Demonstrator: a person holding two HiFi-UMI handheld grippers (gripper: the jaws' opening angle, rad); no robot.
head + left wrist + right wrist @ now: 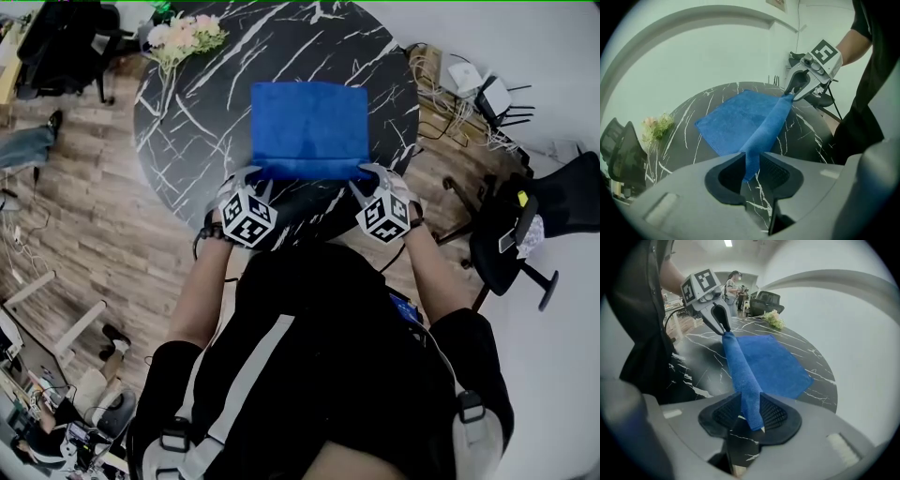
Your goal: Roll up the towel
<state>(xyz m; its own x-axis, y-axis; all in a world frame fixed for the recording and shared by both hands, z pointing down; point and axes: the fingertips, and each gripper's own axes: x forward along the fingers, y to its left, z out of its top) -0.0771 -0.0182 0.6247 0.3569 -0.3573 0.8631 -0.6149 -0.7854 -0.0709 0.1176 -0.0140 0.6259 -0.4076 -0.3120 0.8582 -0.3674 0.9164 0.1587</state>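
**Head view.** I see one blue rectangular terry towel (pixel 309 127) lying on one round black marble table with white veins (pixel 187 122). My two hand-held grippers sit at the towel's near edge, the left gripper (pixel 261 176) at its near left corner and the right gripper (pixel 367 174) at its near right corner. Each carries one marker cube. One bunch of pale flowers (pixel 183 37) lies at the table's far left rim, apart from the towel. Two black office chairs stand off the table, one at upper left (pixel 66 47) and one at right (pixel 525 225).

**Left gripper view.** The left gripper (pixel 751 169) has its two jaws narrowed onto a fold of the towel (pixel 736 122), and the pads press the cloth from both sides. The raised edge runs as one taut band to the right gripper (pixel 791 94), which pinches its other end. The rest of the towel lies flat on the table (pixel 806 133).

**Right gripper view.** The right gripper (pixel 751 412) likewise clamps one corner fold between two narrowed jaws. The band leads to the left gripper (pixel 725 330). The flat part of the towel (pixel 778 364) lies to the right of the band.
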